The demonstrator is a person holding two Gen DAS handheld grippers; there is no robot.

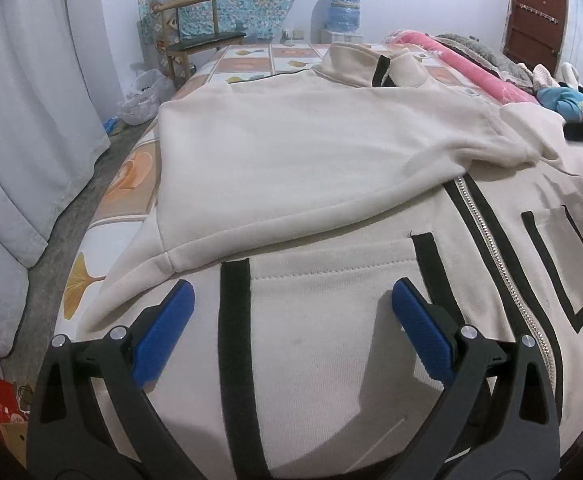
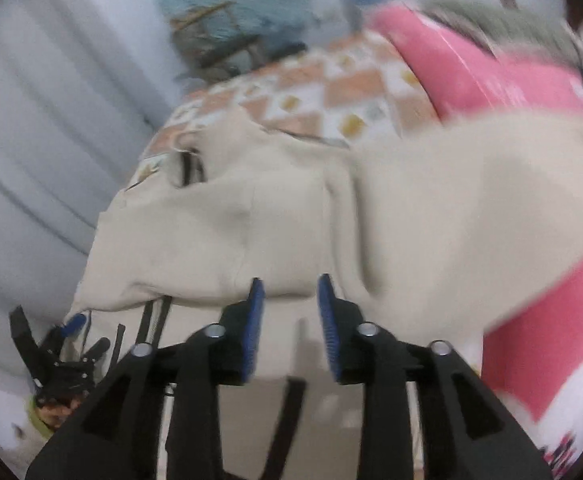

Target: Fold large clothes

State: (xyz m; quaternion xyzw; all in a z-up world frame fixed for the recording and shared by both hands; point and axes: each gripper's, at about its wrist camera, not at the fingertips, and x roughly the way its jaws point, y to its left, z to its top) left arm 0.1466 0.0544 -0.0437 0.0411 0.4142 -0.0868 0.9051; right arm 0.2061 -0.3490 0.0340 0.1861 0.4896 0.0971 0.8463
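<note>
Bed with orange-tiled sheet (image 1: pixel 251 56), pink blanket (image 2: pixel 471 64) at right, white curtain (image 1: pixel 23 120) left, wooden chair (image 1: pixel 195 32) far. Cream zip jacket (image 1: pixel 311 168) spread on bed, sleeve folded across. Left gripper (image 1: pixel 291 304) wide open above its near hem; right gripper (image 2: pixel 290 292) narrowly open, empty, over jacket.

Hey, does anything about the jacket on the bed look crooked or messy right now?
Slightly. The cream jacket's folded-over sleeve lies diagonally across the zipper, bunched near its cuff, not squared with the body.

Pink blanket (image 1: pixel 471 64) blocks right; jacket (image 1: pixel 291 160) top clear.
</note>
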